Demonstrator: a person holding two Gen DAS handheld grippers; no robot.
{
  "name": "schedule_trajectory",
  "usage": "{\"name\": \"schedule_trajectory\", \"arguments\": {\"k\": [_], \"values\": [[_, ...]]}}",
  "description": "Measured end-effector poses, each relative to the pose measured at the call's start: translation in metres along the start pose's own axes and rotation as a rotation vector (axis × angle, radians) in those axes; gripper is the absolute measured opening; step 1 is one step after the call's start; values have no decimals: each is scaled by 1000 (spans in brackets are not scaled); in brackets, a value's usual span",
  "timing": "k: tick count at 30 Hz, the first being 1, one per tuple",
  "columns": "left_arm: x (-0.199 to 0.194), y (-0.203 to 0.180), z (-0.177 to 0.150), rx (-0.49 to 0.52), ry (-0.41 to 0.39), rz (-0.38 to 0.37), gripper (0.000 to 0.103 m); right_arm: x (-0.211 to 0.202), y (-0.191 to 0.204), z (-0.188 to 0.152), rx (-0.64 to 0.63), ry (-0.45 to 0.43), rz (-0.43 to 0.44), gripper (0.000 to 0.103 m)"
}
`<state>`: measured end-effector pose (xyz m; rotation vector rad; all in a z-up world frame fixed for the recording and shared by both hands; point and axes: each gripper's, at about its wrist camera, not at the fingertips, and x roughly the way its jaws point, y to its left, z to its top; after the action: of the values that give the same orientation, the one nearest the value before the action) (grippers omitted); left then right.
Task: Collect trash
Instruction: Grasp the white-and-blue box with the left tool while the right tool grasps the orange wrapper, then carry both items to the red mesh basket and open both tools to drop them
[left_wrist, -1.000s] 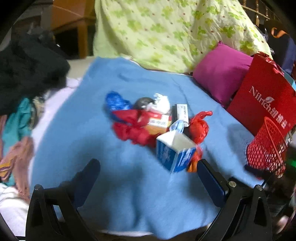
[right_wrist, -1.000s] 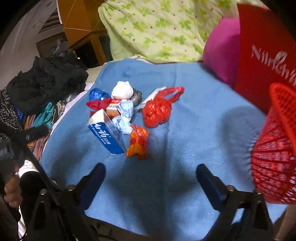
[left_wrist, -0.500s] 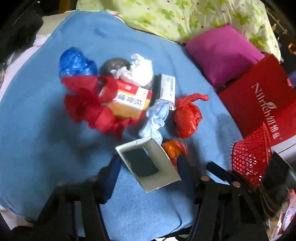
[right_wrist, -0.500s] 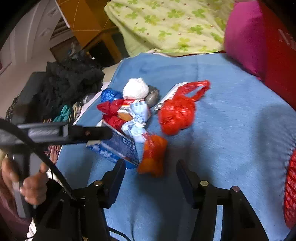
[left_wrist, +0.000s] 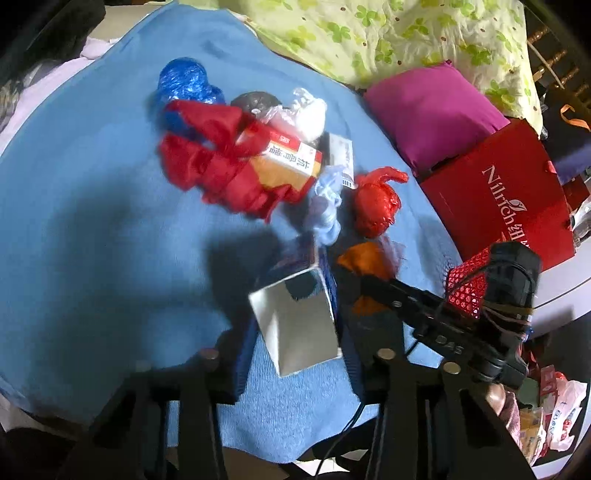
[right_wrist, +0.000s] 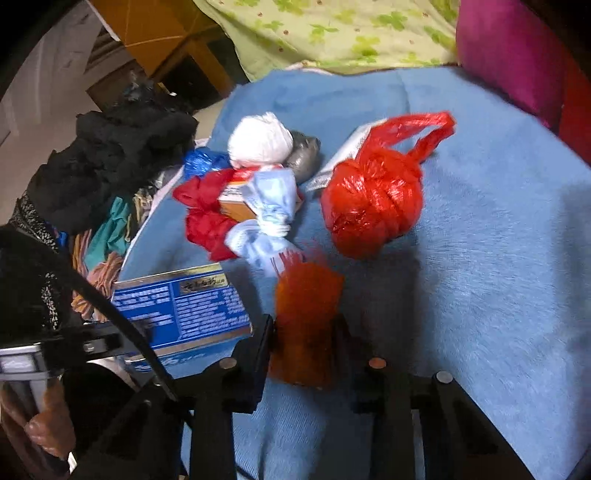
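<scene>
A pile of trash lies on a blue blanket (left_wrist: 92, 221). My left gripper (left_wrist: 295, 332) points down with its jaws closing, and both pads touch the sides of an open blue and white box (left_wrist: 299, 317). The same box (right_wrist: 177, 306) shows at the left of the right wrist view. My right gripper (right_wrist: 303, 332) has its jaws closing too, with the pads pressed on a crumpled orange bag (right_wrist: 306, 306). Farther back lie a knotted red bag (right_wrist: 373, 199), a pale blue bag (right_wrist: 269, 206), a white wad (right_wrist: 258, 140) and a red and orange carton (left_wrist: 288, 162).
A red mesh basket (left_wrist: 467, 280) stands at the right, behind the right gripper's arm. Beside it are a red paper bag (left_wrist: 517, 195) and a magenta pillow (left_wrist: 428, 110). A green patterned quilt (left_wrist: 369, 37) lies at the back. Black clothes (right_wrist: 110, 158) are heaped left of the blanket.
Both grippers came down onto the pile and their jaws narrowed. The left one now flanks the box, which has tipped over. The right one has closed around the orange bag.
</scene>
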<state>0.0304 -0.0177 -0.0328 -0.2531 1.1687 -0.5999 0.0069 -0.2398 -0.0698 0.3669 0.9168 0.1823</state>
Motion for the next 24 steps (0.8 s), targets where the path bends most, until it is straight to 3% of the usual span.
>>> {"name": "schedule_trajectory", "arguments": {"k": [8, 14, 20, 24], "values": [[-4, -21, -13, 44, -65, 39, 33, -71, 3, -28, -20, -117, -20, 34], [-30, -63, -7, 139, -128, 33, 33, -140, 6, -39, -22, -253, -36, 34], [-49, -170, 9, 368, -172, -69, 33, -246, -30, -54, 84, -479, -122, 34], [-39, -255, 12, 509, -172, -149, 34, -299, -76, -67, 202, -560, -234, 34]]}}
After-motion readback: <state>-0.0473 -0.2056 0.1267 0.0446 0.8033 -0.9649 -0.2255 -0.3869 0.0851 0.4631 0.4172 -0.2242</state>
